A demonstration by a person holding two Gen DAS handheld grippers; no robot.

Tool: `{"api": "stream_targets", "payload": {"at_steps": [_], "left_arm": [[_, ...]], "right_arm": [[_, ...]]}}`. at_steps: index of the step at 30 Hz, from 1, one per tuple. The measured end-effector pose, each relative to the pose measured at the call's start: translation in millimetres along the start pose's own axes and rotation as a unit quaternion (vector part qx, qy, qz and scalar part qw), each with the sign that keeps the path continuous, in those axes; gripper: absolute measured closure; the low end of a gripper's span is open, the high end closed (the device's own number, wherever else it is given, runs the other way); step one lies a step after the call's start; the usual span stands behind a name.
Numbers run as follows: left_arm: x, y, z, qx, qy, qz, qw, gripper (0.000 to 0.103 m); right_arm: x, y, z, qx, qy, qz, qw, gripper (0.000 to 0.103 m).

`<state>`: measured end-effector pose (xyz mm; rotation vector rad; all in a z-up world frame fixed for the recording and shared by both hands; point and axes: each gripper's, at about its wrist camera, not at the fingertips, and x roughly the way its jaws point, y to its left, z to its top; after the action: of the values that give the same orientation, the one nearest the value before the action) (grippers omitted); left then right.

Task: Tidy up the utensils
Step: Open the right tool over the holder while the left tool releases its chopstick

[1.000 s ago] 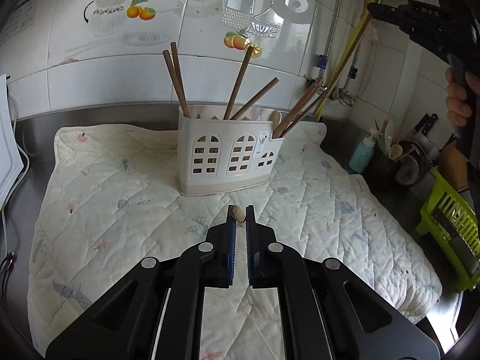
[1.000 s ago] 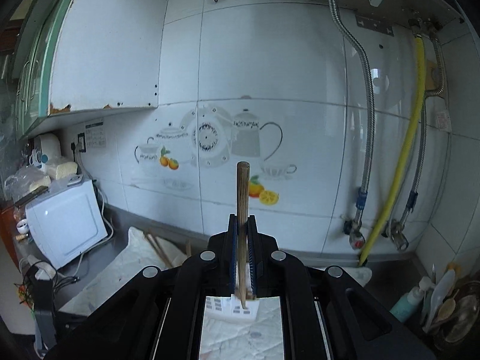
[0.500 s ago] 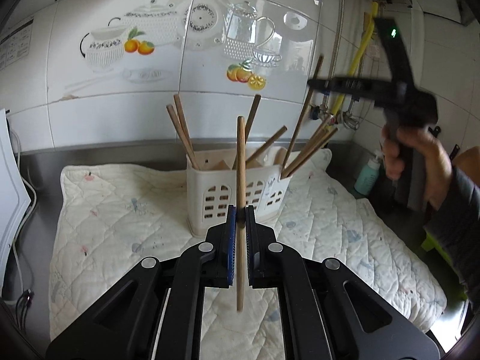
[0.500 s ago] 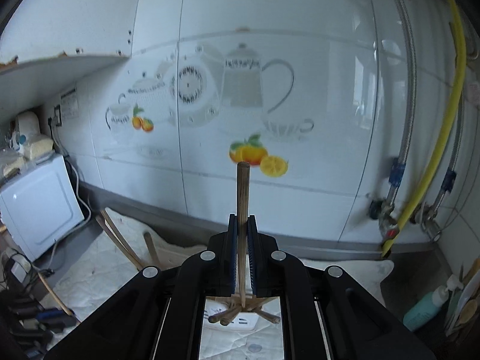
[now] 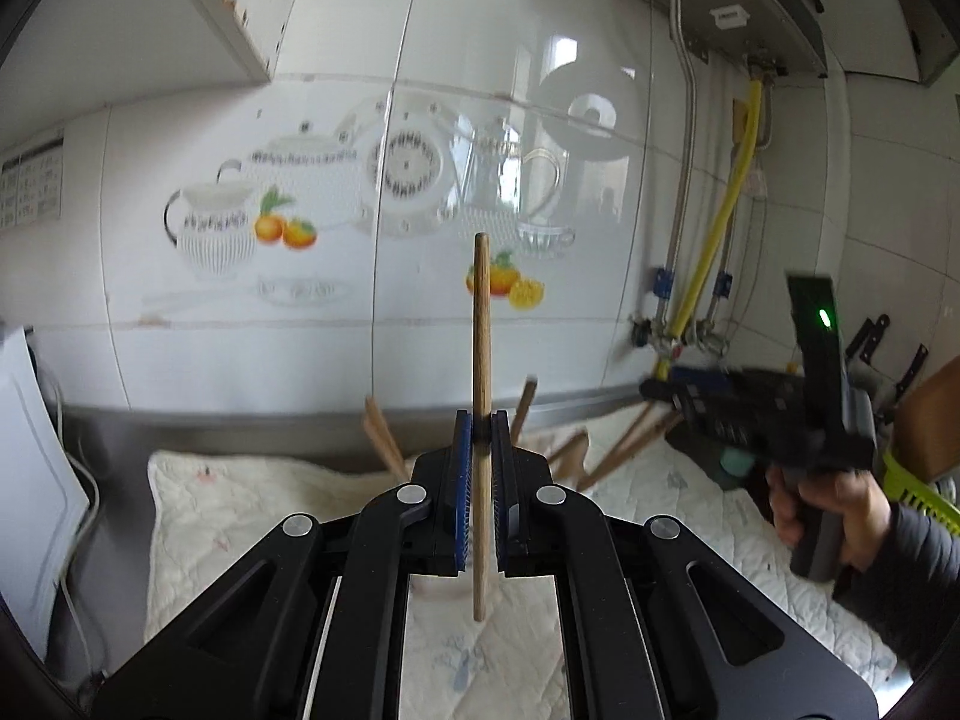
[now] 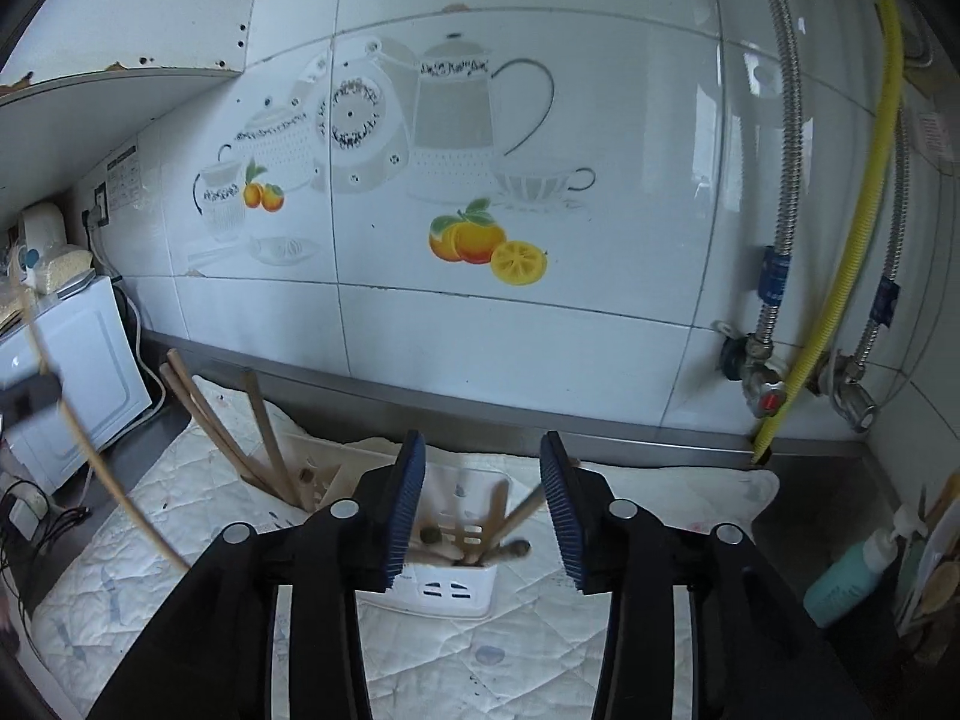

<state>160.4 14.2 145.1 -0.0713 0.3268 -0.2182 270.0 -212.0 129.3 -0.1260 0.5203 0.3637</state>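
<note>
My left gripper [image 5: 482, 426] is shut on a wooden chopstick [image 5: 480, 330] that stands upright above the quilted cloth [image 5: 240, 510]. Behind it, blurred chopsticks [image 5: 384, 438] stick up from the holder. My right gripper [image 6: 481, 450] hangs just above the white utensil holder [image 6: 456, 588]; its jaws are opening and no pad presses on anything. A chopstick [image 6: 519, 516] leans loose in the holder's near compartment below them. More chopsticks [image 6: 264, 438] stand in the far left compartment. In the left wrist view the right gripper [image 5: 750, 414] shows at the right, held by a hand [image 5: 840, 504].
The cloth lies on a steel counter against a tiled wall. A white appliance [image 6: 78, 360] stands at the left. Pipes and a yellow hose [image 6: 840, 300] run down the right corner, with a teal bottle [image 6: 852, 576] and a green rack [image 5: 918, 492] below.
The right gripper sank toward the holder, opened and let its chopstick drop in. The left gripper took a chopstick off the cloth and rose with it.
</note>
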Motion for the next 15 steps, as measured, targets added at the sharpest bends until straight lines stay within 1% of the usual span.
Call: {"api": "stream_targets", "payload": {"at_steps": [4, 6, 9, 12, 15], "left_arm": [[7, -5, 32, 0.016, -0.029, 0.011, 0.9994, 0.099], [13, -6, 43, 0.017, -0.038, 0.012, 0.9991, 0.099], [26, -8, 56, 0.026, -0.051, 0.027, 0.9980, 0.099], [42, -5, 59, 0.020, -0.049, 0.035, 0.9980, 0.099], [61, 0, 54, 0.008, -0.036, 0.039, 0.9986, 0.099]], "right_arm": [[-25, -1, -10, 0.000, -0.016, -0.002, 1.000, 0.062], [-37, -2, -17, 0.004, -0.024, 0.002, 1.000, 0.060], [-52, -2, -29, 0.005, -0.030, 0.009, 0.999, 0.059], [-65, -2, -45, 0.009, -0.033, 0.016, 0.999, 0.058], [-72, -1, -62, 0.015, -0.032, 0.022, 0.999, 0.056]]}}
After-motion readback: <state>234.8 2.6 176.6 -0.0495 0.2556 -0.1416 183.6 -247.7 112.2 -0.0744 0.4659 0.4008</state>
